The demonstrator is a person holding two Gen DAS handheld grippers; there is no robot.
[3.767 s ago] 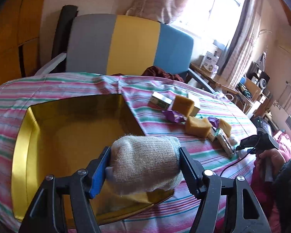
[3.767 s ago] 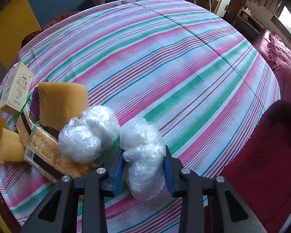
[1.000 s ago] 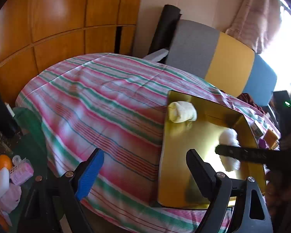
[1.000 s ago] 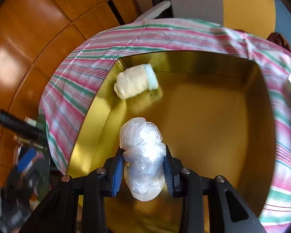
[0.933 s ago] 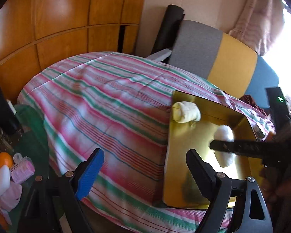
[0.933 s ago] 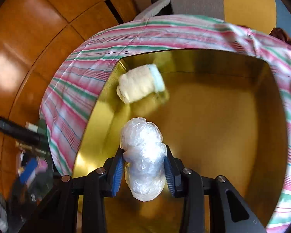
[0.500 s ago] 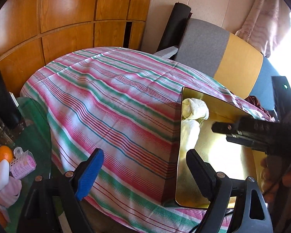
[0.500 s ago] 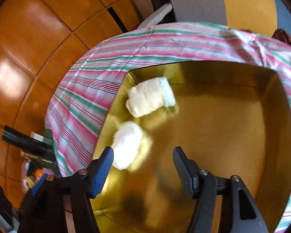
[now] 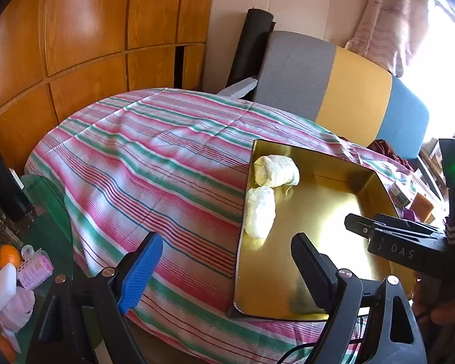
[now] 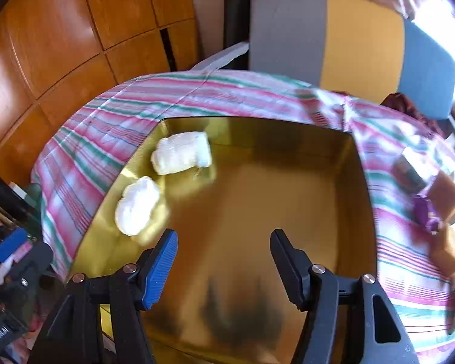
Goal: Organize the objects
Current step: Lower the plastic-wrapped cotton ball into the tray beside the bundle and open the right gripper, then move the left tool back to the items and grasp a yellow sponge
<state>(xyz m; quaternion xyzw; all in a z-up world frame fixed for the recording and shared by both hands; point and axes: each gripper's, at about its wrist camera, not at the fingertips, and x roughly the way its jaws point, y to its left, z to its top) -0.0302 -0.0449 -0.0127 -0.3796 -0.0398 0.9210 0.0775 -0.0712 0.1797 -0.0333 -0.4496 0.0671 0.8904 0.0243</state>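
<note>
A gold tray point(image 10: 257, 212) lies on the striped tablecloth; it also shows in the left wrist view point(image 9: 324, 212). In its far left corner lie a rolled cream glove point(image 10: 182, 153) point(image 9: 276, 170) and, just in front of it, a clear plastic bundle point(image 10: 137, 210) point(image 9: 260, 212). My right gripper point(image 10: 224, 257) is open and empty above the tray's near part, right of the bundle; it shows from the side in the left wrist view point(image 9: 388, 233). My left gripper point(image 9: 224, 267) is open and empty, hovering over the tablecloth at the tray's left edge.
Yellow sponges point(image 10: 446, 194), a small box point(image 10: 409, 168) and purple wrappers point(image 10: 424, 209) lie on the cloth right of the tray. A grey, yellow and blue chair back point(image 9: 333, 94) stands behind the table. Wood panelling and floor clutter point(image 9: 12, 273) are at left.
My right gripper opened and dropped the plastic bundle into the tray beside the glove, then drew back. Earlier, my left gripper put the glove into the tray and pulled away left.
</note>
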